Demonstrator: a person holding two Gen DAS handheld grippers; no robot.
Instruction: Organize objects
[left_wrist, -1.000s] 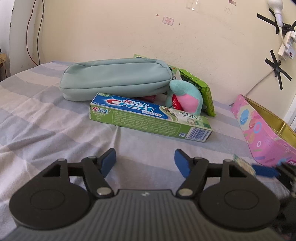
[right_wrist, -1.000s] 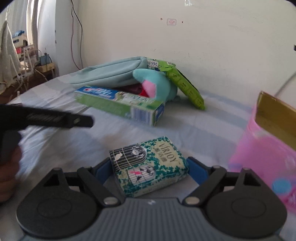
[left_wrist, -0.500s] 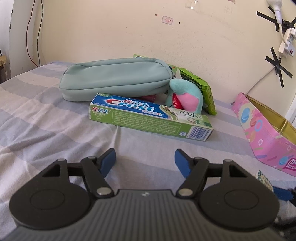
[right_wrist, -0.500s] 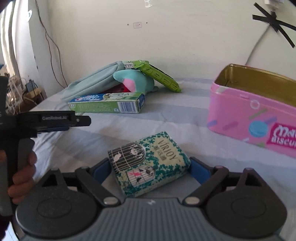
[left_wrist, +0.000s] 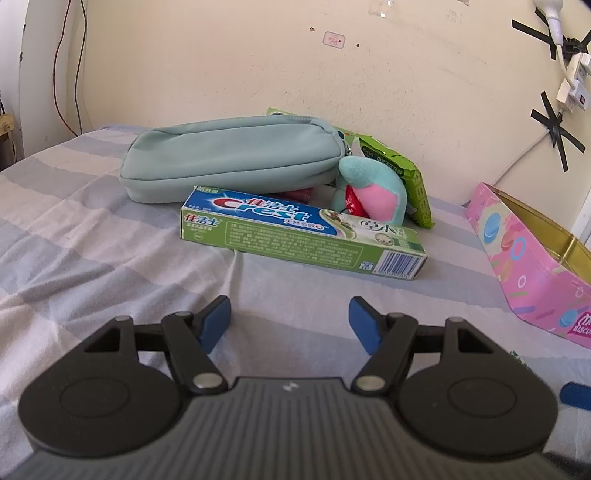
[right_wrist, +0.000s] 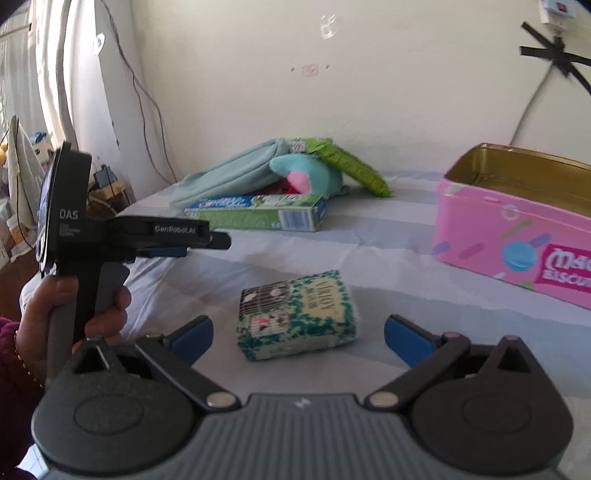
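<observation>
Small green-and-white patterned rectangular packet (right_wrist: 297, 314) lying flat on striped bedsheet, pink open biscuit tin (right_wrist: 517, 236) at two o'clock.

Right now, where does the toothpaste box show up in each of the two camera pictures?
Left wrist view: toothpaste box lies mid-picture, just ahead of the gripper, in front of the teal pouch.
Right wrist view: toothpaste box lies farther back, left of centre.
Shared landmark: the pink biscuit tin, on the right in both.

A home bedroom: striped bedsheet (left_wrist: 92, 258), toothpaste box (left_wrist: 295, 236), plush toy (left_wrist: 373, 192).
</observation>
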